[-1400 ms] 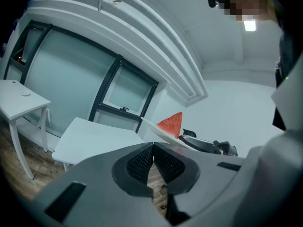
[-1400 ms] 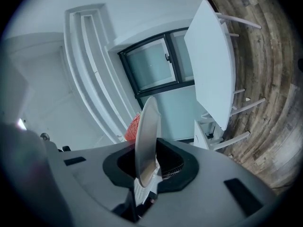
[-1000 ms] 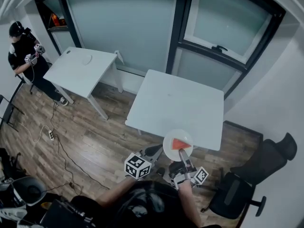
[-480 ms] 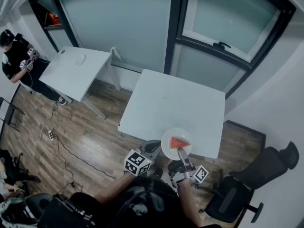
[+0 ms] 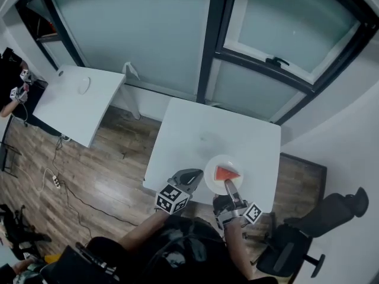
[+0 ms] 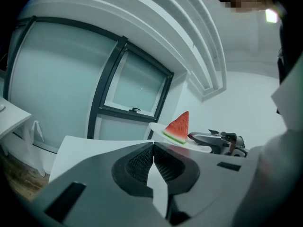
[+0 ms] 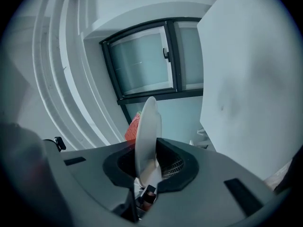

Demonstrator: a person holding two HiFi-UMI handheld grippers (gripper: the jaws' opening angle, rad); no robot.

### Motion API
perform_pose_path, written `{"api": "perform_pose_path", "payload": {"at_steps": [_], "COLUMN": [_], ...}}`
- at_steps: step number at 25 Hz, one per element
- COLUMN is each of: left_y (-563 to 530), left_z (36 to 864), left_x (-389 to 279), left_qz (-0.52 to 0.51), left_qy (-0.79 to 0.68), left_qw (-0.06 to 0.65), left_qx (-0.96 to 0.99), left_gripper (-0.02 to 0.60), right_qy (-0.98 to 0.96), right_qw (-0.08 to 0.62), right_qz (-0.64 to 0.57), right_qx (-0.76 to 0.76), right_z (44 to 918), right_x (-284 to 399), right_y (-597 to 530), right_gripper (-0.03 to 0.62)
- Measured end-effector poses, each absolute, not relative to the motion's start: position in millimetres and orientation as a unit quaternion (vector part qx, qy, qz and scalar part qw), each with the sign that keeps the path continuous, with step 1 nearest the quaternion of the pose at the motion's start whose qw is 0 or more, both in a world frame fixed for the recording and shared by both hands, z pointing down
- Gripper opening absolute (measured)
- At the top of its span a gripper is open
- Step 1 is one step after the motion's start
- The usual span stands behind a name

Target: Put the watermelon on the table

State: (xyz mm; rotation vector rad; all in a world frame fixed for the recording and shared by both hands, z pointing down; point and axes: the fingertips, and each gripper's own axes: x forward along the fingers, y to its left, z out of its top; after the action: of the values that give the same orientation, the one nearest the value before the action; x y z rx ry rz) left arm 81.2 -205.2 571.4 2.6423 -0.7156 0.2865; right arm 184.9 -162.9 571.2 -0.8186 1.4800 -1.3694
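Observation:
A red watermelon wedge [image 5: 225,173] with a green rind stands on a small white plate [image 5: 214,181]. My right gripper [image 5: 228,187] is shut on the plate's near rim and holds it over the near right part of the white table [image 5: 213,132]. In the right gripper view the plate [image 7: 146,126] stands edge-on between the jaws, with the wedge [image 7: 132,128] behind it. My left gripper [image 5: 190,174] is shut and empty, just left of the plate at the table's near edge. From the left gripper view, the wedge [image 6: 178,127] and the right gripper [image 6: 218,141] sit beyond the closed left gripper [image 6: 152,151].
A second white table [image 5: 71,102] stands to the left, with a person [image 5: 12,81] beside it. A black office chair [image 5: 328,215] is at the lower right. Dark-framed windows [image 5: 266,46] rise behind the table. A cable [image 5: 65,182] runs over the wooden floor.
Both grippers have moved forward together toward the table. The plate with the wedge has gone from the table's near edge to further over its top.

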Motion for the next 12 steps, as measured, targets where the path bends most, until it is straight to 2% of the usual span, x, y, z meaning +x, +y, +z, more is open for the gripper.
{"api": "perform_pose_path", "payload": {"at_steps": [7, 12], "left_y": [-270.0, -303.5], "left_z": [588.1, 618.1], "left_x": [82.1, 84.0], "left_qz": [0.114, 0.116], "left_qy": [-0.228, -0.252], "left_qw": [0.205, 0.243], "left_qx": [0.945, 0.929], "left_gripper": [0.006, 0.006], "right_qy": [0.594, 0.576], "right_qw": [0.469, 0.453], "right_qz": [-0.55, -0.572], "right_qx": [-0.353, -0.369], "right_z": [577.8, 605.8], "right_x": [181.3, 192.1], "right_y": [-220.1, -249.9], "right_gripper": [0.067, 0.067]}}
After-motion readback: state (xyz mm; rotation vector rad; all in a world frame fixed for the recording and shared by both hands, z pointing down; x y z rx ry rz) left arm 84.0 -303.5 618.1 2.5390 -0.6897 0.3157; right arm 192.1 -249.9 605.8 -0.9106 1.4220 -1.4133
